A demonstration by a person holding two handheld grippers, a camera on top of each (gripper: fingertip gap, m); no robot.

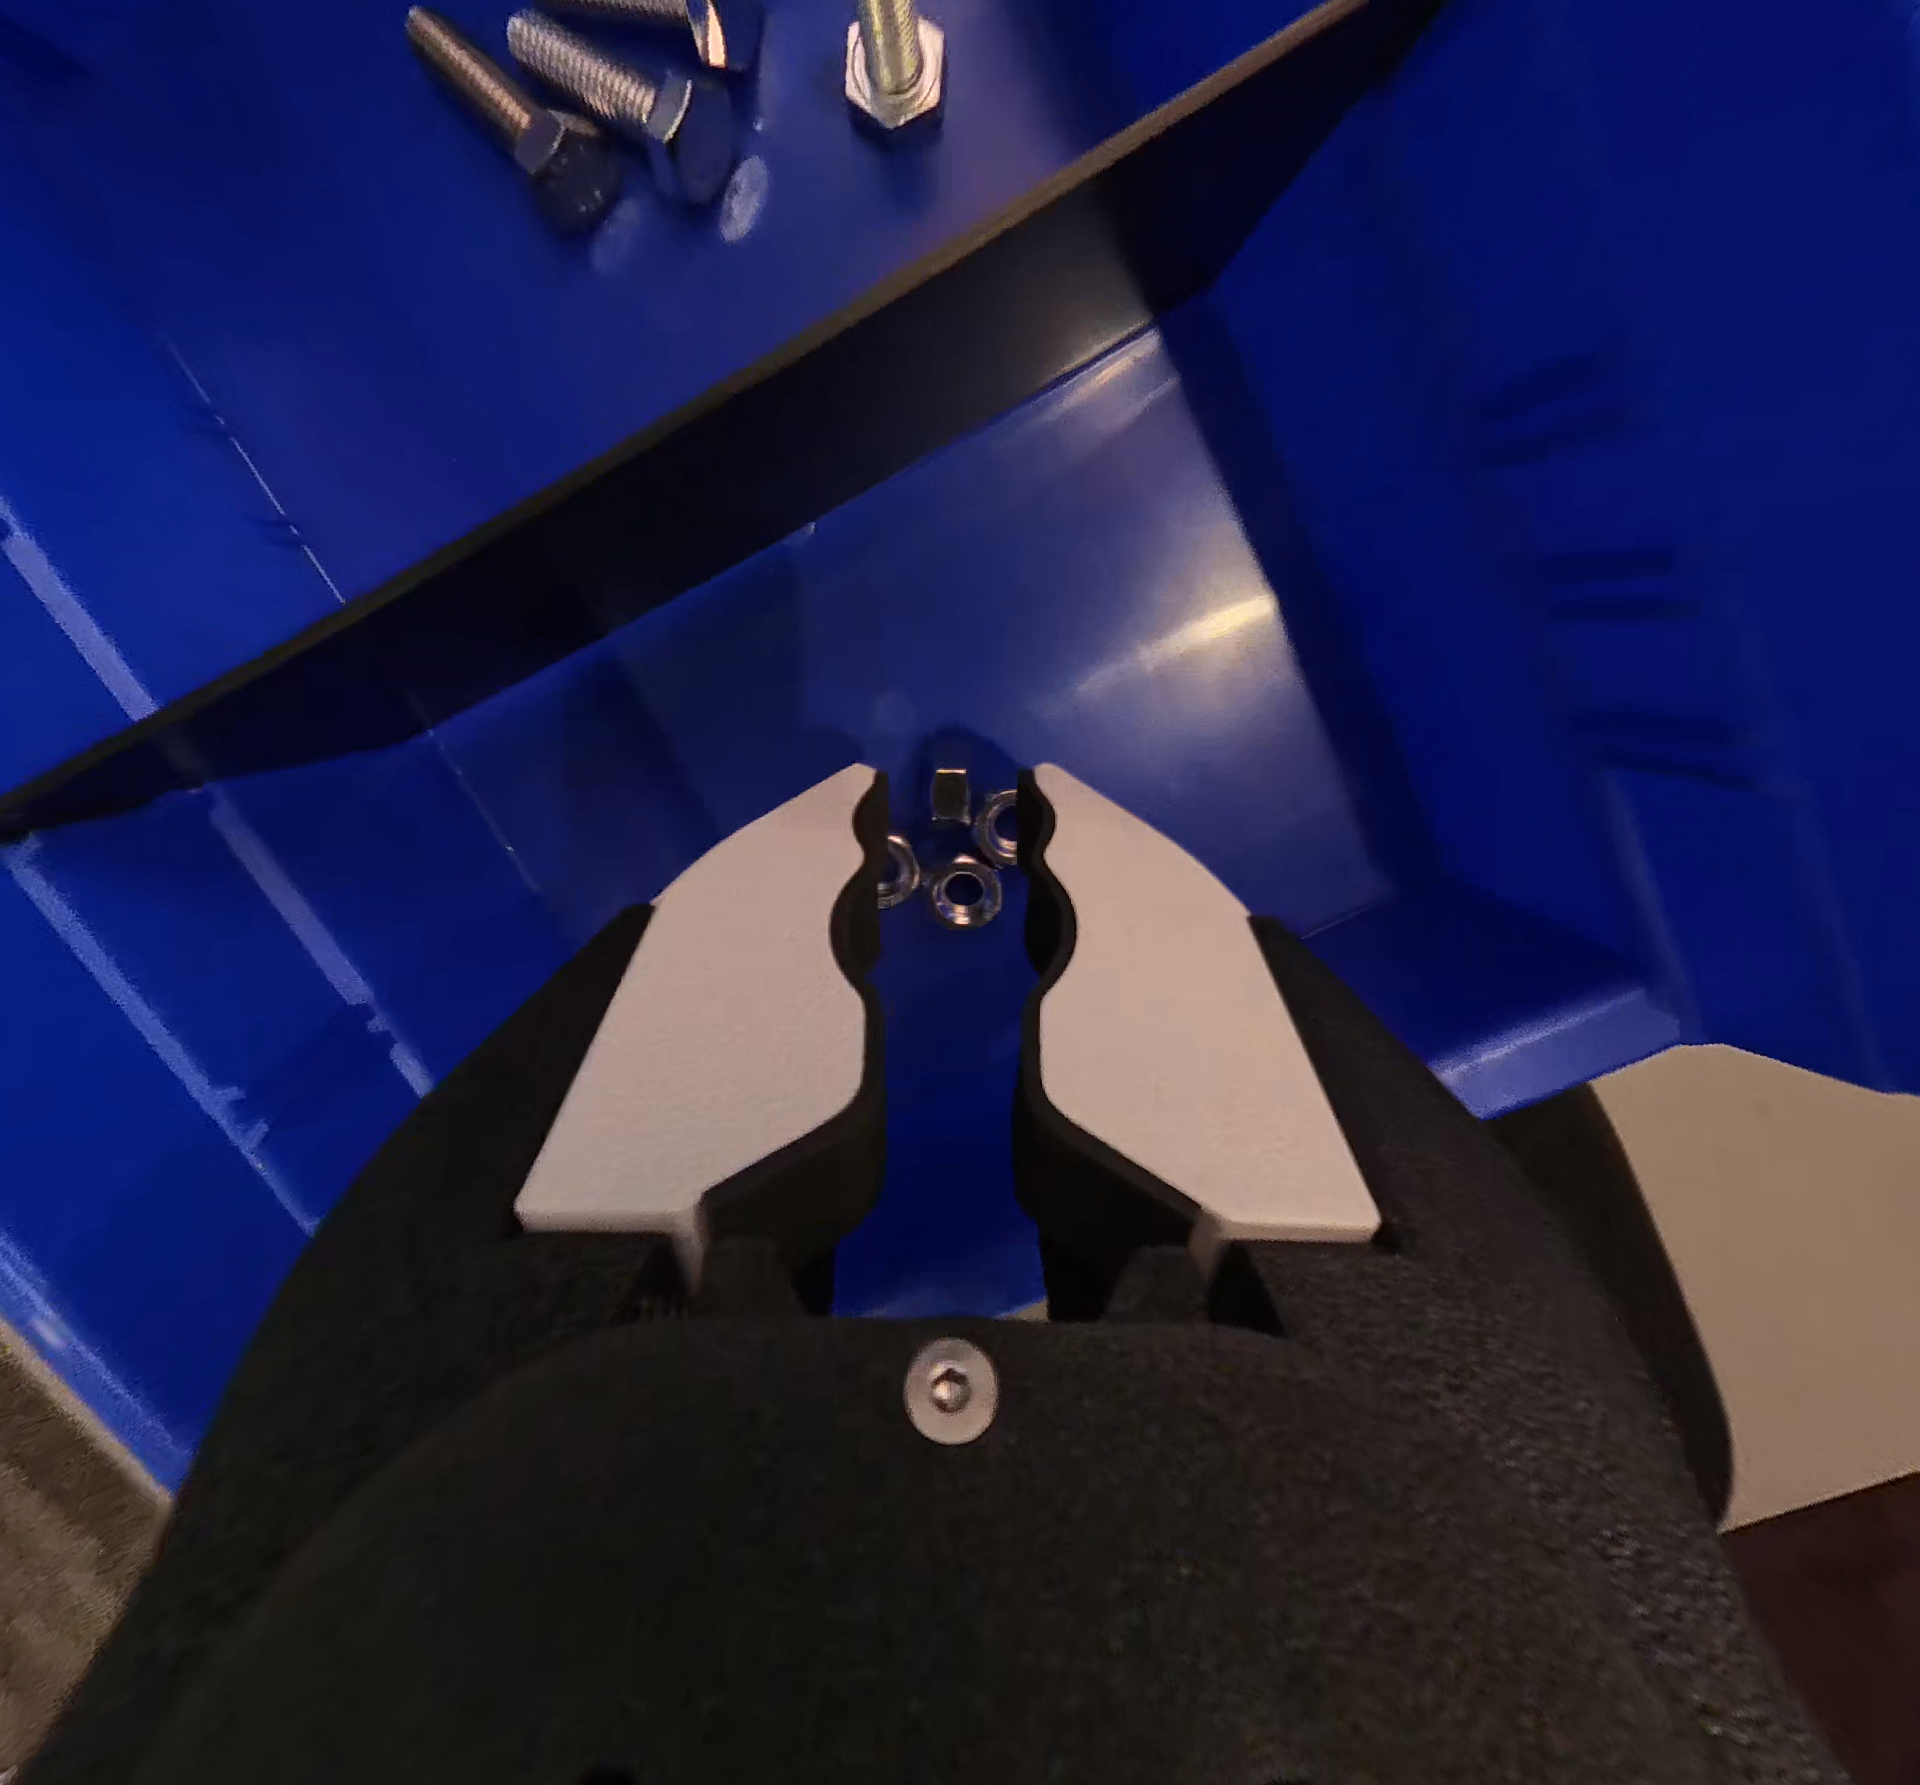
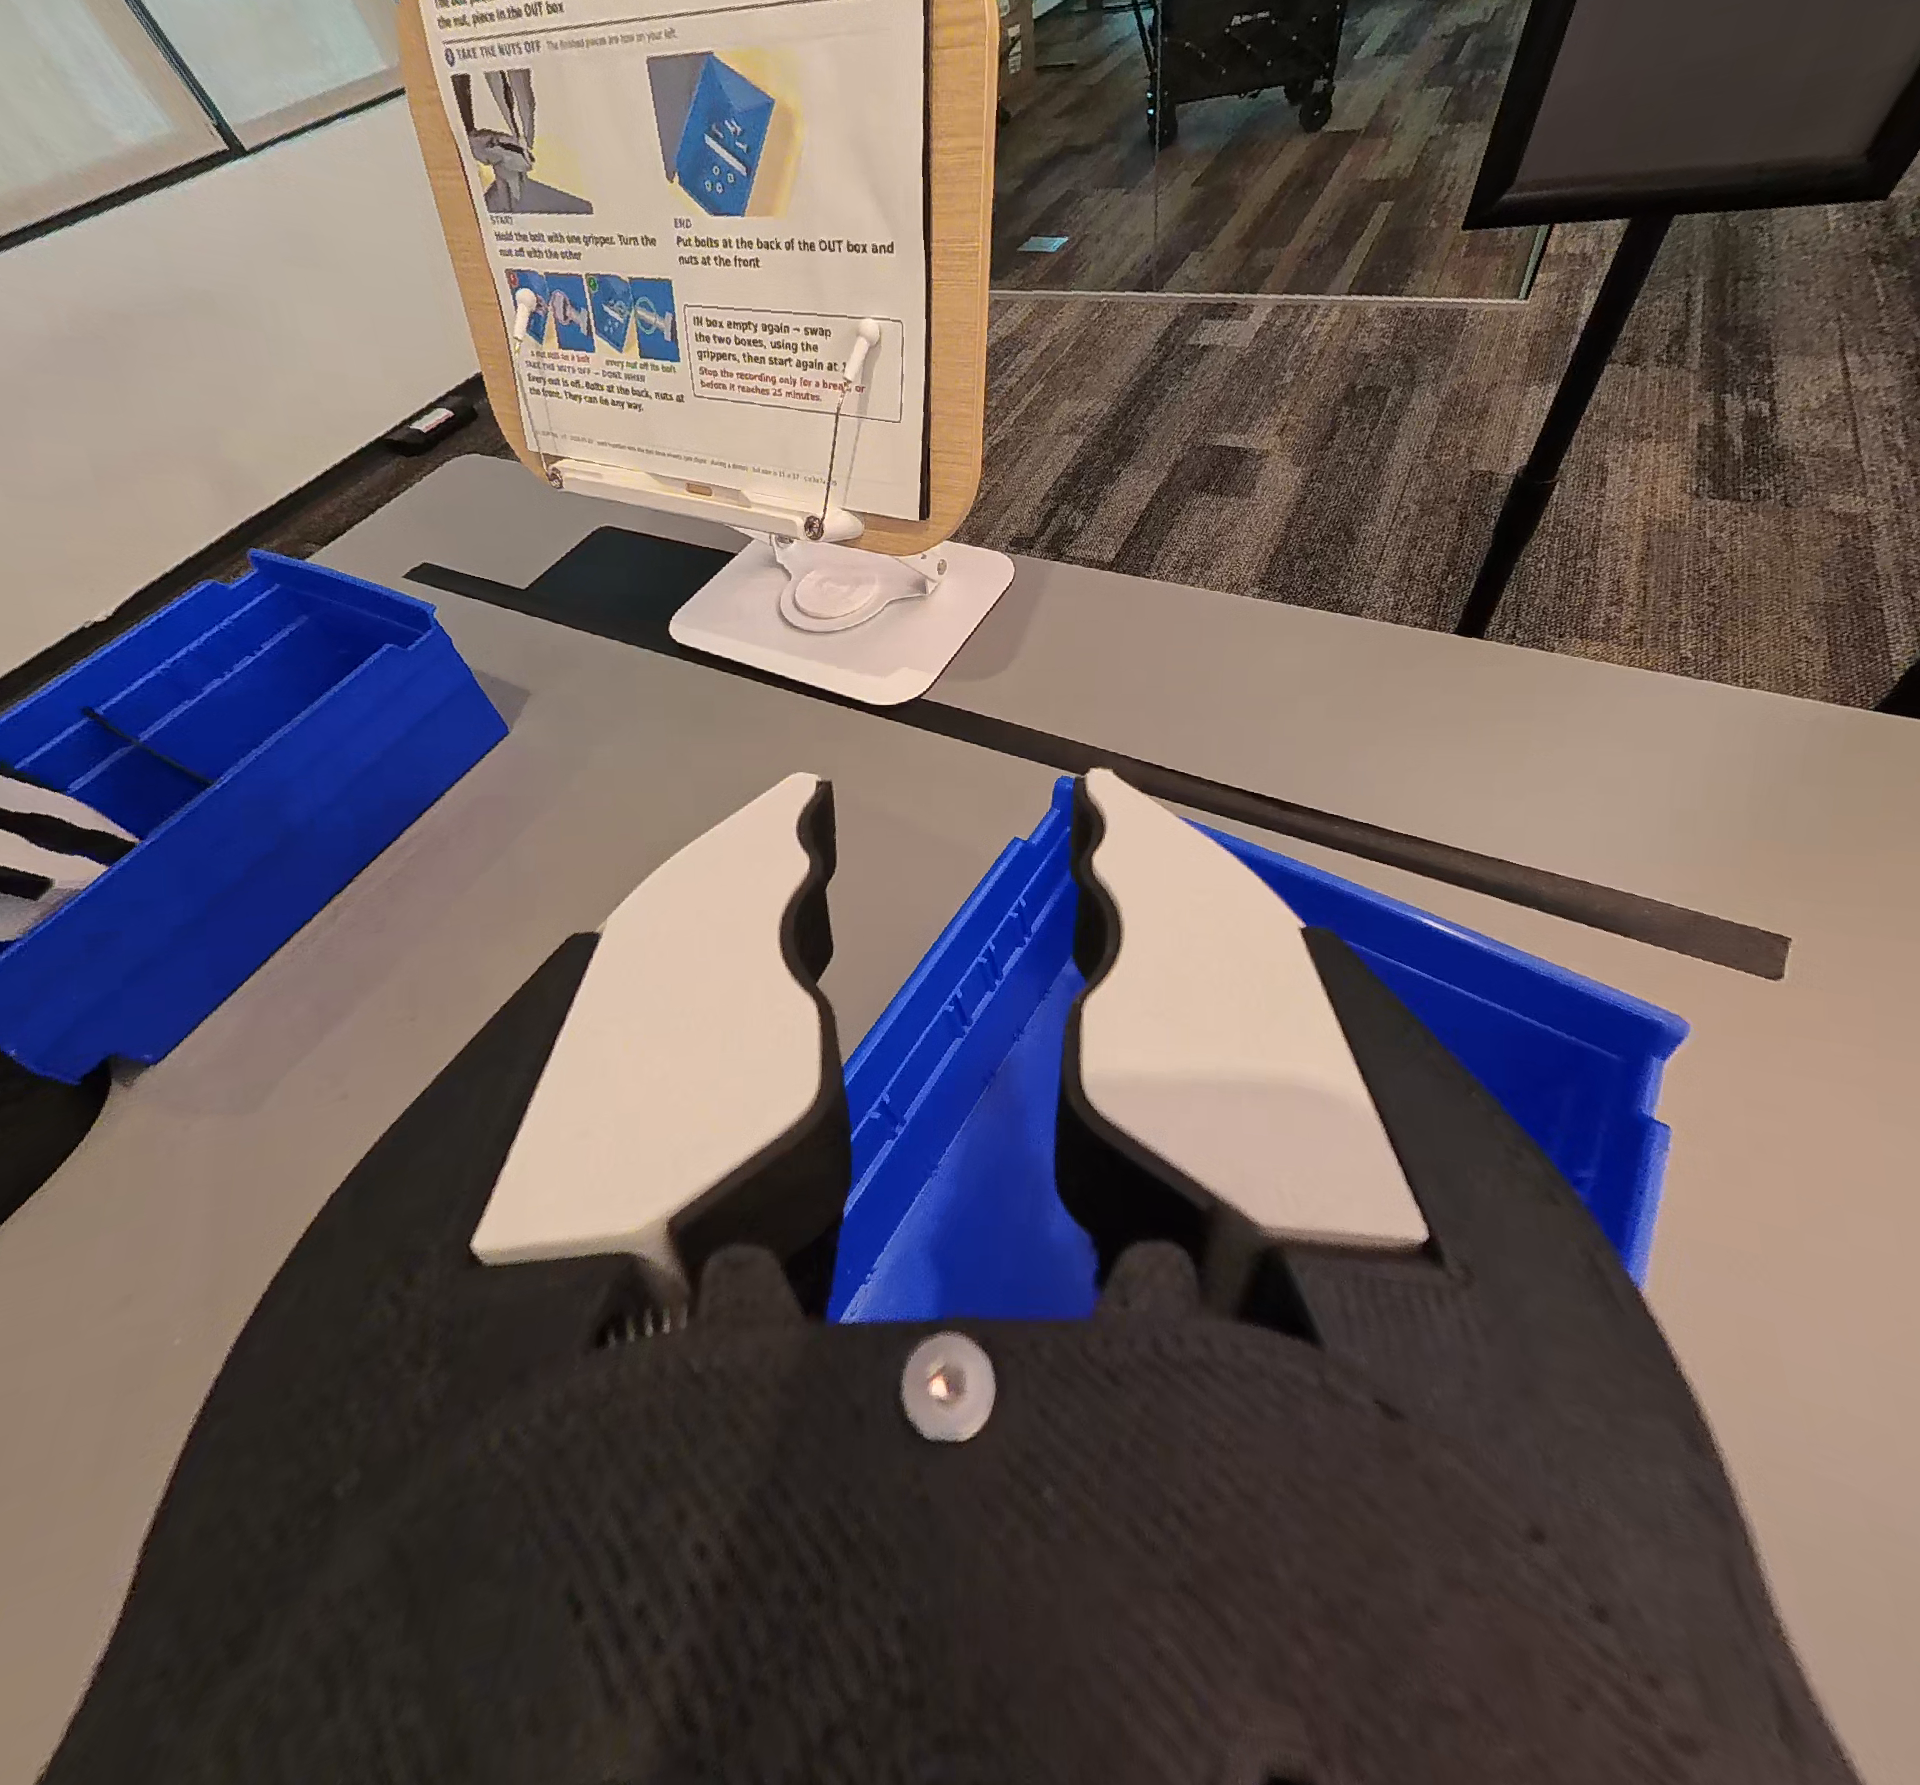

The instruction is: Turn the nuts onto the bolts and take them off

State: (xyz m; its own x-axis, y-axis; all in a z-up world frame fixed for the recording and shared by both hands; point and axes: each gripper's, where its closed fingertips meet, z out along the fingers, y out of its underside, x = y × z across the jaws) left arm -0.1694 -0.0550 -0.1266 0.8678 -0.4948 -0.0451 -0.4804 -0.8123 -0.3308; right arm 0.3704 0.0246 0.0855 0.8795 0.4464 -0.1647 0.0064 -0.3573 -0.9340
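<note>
In the left wrist view I look down into a blue bin (image 1: 1507, 592) split by a black divider (image 1: 727, 447). Several silver bolts (image 1: 613, 73) lie in the far compartment, and one bolt (image 1: 883, 0) stands on its head. Several small nuts (image 1: 961, 888) lie loose on the floor of the near compartment. My left gripper (image 1: 951, 785) is open and empty, its fingertips just above and on either side of the nuts. My right gripper (image 2: 954, 785) is open and empty, hovering over the left wall of a second blue bin (image 2: 1455, 987).
A pale finger of the other gripper (image 1: 1766, 1268) shows at the lower right. In the right wrist view the divided bin (image 2: 260, 779) sits at the left on a grey table (image 2: 1351, 748). An instruction sheet on a white stand (image 2: 842, 613) stands at the back. Across from one pair of fingers to the other is roughly 60 cm.
</note>
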